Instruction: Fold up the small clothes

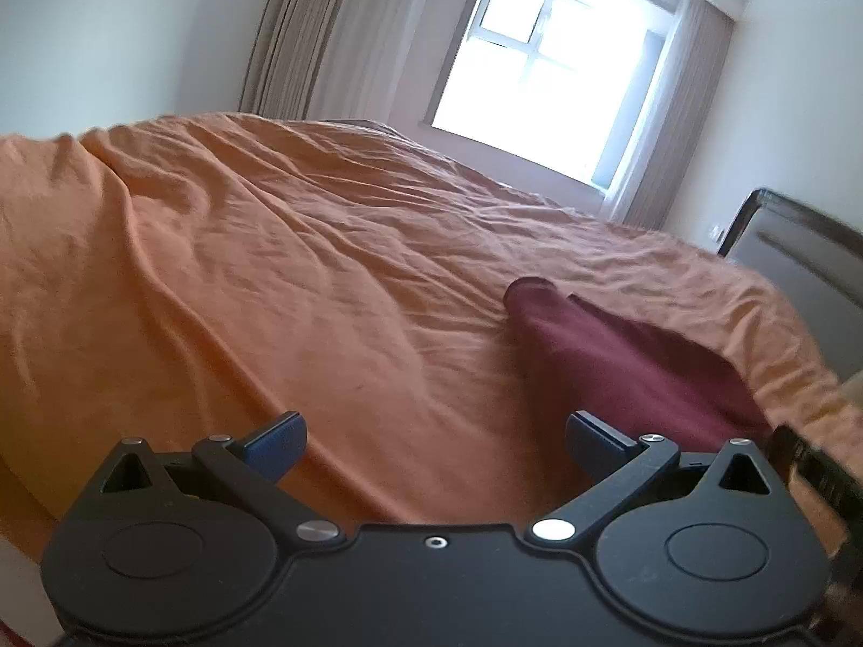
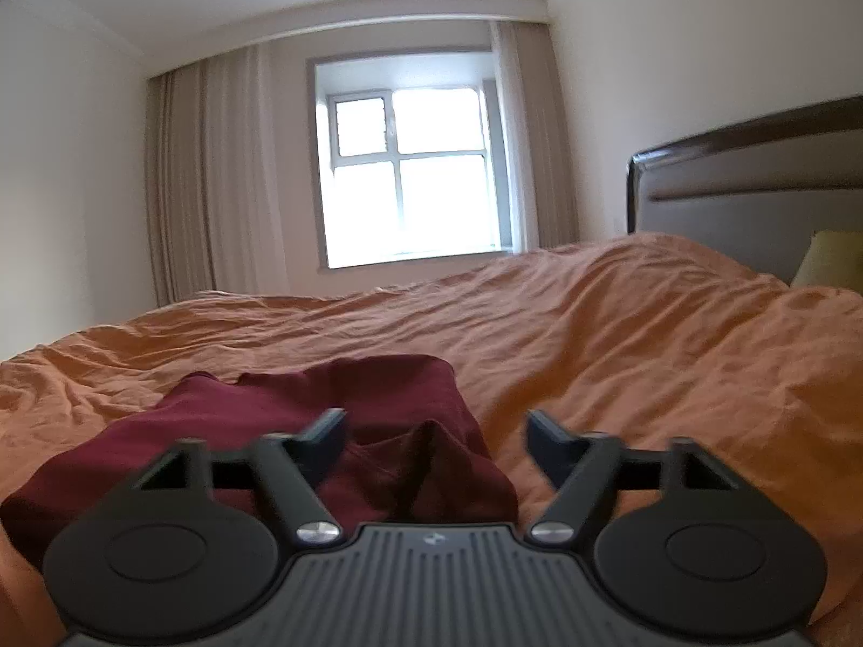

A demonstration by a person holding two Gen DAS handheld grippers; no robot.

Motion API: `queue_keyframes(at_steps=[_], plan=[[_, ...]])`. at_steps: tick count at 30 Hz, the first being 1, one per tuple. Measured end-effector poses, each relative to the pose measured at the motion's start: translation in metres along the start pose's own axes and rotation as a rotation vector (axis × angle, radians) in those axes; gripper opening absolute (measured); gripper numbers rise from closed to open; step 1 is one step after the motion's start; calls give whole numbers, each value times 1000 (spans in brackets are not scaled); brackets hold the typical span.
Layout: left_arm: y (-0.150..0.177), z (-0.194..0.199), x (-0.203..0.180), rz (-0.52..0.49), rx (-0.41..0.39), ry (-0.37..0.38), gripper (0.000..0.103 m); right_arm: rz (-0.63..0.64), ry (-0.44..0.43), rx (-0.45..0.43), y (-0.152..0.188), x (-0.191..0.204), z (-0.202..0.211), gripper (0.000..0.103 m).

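While both grippers hover with jaws spread wide and empty, the work looks to be at the approach stage. The left gripper [image 1: 436, 434] sits beside the maroon garment [image 1: 620, 361]; the right gripper [image 2: 436, 434] hangs over its near edge. Next, each needs to pinch a corner. Crumpled and partly bunched, the garment lies on the orange bedsheet [image 1: 242, 248].

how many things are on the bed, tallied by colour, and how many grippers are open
dark red garment: 1, lying rumpled on the orange bedspread
yellow-green pillow: 1, by the headboard
open grippers: 2, left gripper and right gripper, both empty
total: 2 things on the bed, 2 grippers
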State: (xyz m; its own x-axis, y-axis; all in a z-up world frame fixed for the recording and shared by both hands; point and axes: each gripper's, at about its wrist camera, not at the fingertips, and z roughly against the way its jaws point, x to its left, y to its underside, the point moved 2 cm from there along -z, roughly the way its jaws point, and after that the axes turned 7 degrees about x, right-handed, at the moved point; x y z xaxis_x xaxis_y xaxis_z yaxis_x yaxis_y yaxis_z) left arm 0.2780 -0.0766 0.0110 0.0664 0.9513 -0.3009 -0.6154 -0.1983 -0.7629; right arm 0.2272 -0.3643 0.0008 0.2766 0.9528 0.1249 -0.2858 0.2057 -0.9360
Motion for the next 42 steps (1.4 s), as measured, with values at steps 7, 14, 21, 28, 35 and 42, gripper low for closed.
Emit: queue_keyframes(at_steps=[7, 14, 21, 28, 35, 42], plan=[[-2, -23, -33, -76, 76, 81, 102, 22, 15, 79, 19, 4, -12, 103], [10, -40, -43, -112, 132, 89, 102, 5, -22, 93, 32, -7, -10, 103], [-12, -49, -41, -103, 150, 155, 102, -96, -100, 78, 4, -31, -21, 103], [-39, -95, -41, -114, 262, 199, 102, -350, -245, 215, -22, -63, -73, 103], [-40, -125, -32, -123, 344, 263, 103, -228, -166, 325, -22, -63, -111, 82], [-44, -129, -37, -117, 384, 346, 82, -257, -237, 330, -15, -54, -104, 36]])
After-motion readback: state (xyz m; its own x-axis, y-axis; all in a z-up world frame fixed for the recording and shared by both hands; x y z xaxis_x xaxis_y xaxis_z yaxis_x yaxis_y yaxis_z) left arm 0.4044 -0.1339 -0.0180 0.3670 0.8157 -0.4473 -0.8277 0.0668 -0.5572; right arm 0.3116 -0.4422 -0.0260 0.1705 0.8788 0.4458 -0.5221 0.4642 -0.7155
